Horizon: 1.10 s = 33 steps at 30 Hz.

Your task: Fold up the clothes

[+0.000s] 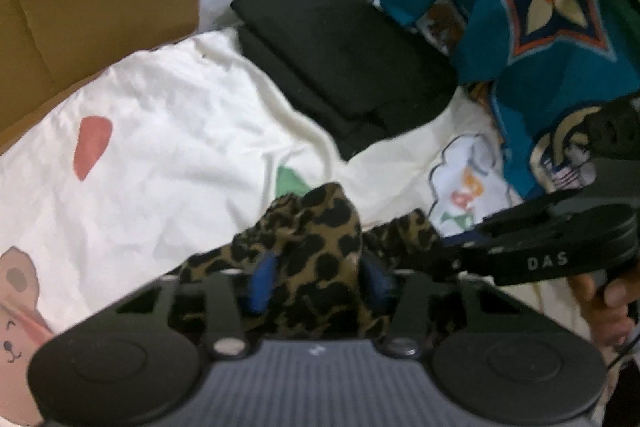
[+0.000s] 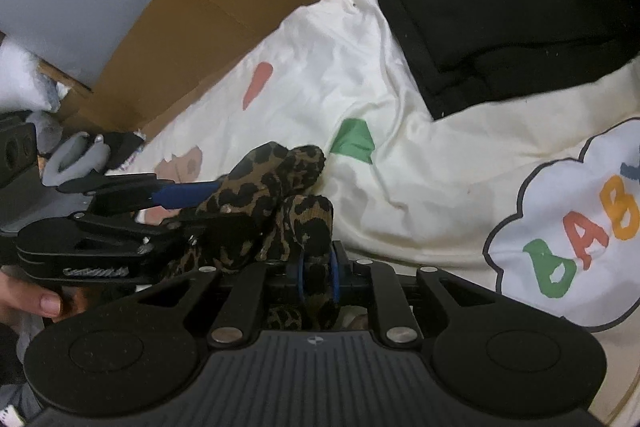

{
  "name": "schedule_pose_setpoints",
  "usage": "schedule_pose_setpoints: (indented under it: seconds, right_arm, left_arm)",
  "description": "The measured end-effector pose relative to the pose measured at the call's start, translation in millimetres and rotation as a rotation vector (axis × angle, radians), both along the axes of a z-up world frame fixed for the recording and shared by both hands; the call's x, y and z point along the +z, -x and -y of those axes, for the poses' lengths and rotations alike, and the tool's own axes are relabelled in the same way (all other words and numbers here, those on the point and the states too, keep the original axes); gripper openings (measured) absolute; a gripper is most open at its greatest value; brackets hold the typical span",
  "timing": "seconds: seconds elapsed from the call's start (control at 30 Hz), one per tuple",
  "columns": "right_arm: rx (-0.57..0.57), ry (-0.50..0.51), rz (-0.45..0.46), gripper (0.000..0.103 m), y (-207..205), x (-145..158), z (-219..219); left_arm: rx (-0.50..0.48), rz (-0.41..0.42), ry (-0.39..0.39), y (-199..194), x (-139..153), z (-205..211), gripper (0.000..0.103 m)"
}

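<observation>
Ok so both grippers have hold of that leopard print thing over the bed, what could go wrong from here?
1. The small leopard-print fabric piece is bunched between the left gripper and right gripper, which sit very close together; their blue-padded fingers could collide or pull it crooked.
2. The right gripper holds only a narrow strip, which might slip out.
3. The folded black garment stack lies nearby on the cream printed bedsheet; a wide swing could knock it.

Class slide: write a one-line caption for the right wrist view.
Both grippers, right and left, pinch a leopard-print garment above a cream printed bedsheet, folded black clothes behind.
</observation>
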State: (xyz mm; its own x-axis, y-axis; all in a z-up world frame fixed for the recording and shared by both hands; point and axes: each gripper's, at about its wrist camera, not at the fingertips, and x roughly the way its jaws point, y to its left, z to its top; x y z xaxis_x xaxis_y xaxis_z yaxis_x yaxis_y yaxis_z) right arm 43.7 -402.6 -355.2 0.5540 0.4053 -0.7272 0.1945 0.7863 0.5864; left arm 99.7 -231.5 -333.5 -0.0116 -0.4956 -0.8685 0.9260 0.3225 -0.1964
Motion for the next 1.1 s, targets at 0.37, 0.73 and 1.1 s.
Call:
schedule_pose_setpoints:
  seconds: [0.37, 0.73, 1.1]
  right_arm:
    - [-0.016, 0.041, -0.063, 0.043, 3.9, -18.4, -11.8]
    - [0.024, 0.059, -0.098, 0.001, 4.2, -30.6, -22.2]
    - [0.069, 0.22, -0.028, 0.0, -32.7, 7.5, -11.1]
  left_arm:
    - [0.048, 0.041, 0.038, -8.7, 16.6, -33.7, 0.007]
    - [0.212, 0.104, -0.018, -57.9, 26.9, -110.9, 0.005]
    - [0.371, 0.122, -0.066, -82.1, 28.8, -185.8, 0.004]
